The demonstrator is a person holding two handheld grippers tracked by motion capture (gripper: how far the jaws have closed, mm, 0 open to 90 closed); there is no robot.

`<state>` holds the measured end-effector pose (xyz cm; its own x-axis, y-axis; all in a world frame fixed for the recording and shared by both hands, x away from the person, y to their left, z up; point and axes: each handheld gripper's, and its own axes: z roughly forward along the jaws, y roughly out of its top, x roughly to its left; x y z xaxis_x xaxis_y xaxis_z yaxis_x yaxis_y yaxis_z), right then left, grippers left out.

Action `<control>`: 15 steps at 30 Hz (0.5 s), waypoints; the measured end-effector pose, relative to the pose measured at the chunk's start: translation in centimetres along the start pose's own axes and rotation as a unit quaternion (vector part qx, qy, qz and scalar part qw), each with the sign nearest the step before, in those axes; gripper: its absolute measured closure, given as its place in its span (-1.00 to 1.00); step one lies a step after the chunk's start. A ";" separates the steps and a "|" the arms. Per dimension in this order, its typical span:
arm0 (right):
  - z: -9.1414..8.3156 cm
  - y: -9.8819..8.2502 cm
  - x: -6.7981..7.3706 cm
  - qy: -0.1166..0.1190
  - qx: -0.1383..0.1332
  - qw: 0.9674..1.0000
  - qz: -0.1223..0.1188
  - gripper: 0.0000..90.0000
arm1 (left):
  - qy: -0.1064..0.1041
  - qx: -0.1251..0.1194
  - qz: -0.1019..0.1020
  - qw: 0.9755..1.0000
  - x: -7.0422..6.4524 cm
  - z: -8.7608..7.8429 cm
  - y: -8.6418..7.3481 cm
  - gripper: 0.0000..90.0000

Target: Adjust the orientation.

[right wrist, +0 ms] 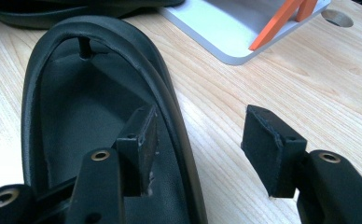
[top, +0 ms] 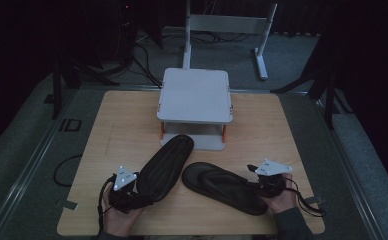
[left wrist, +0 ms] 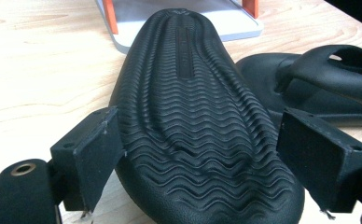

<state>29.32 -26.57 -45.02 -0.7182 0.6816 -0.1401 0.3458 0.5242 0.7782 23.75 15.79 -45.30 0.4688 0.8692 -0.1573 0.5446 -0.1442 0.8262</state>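
High view: the sole-up sandal lies with its long axis running from the left gripper toward the far grey rack. Its near heel sits between released jaws, untouched. The right gripper, also released, straddles the strap-up sandal's heel rim.

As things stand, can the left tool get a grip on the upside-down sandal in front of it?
Probably yes. The left tool is open with the upside-down sandal's heel between its pads, nothing over it. The other sandal lies apart to the side, and the grey shelf stands beyond the toe.
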 end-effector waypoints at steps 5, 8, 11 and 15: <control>0.2 0.1 0.0 0.002 0.000 1.000 -0.002 -0.02 | 0.003 0.005 -0.006 1.000 0.1 0.6 -0.1 -0.78; 0.3 0.2 0.1 0.004 0.002 1.000 -0.001 -0.02 | 0.003 0.008 -0.016 1.000 0.5 0.9 -0.2 -0.82; 0.4 0.2 0.2 0.005 0.002 1.000 -0.002 -0.03 | 0.000 0.014 -0.021 1.000 0.5 1.1 -0.3 -0.89; 0.5 0.2 0.3 0.008 0.004 1.000 -0.003 -0.04 | -0.006 0.017 -0.035 0.999 1.0 1.4 -0.5 -0.96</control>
<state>29.49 -26.00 -45.17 -0.7292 0.6709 -0.1347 0.3463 0.5315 0.7731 24.93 16.02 -46.65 0.4369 0.8720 -0.2208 0.6000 -0.0996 0.7938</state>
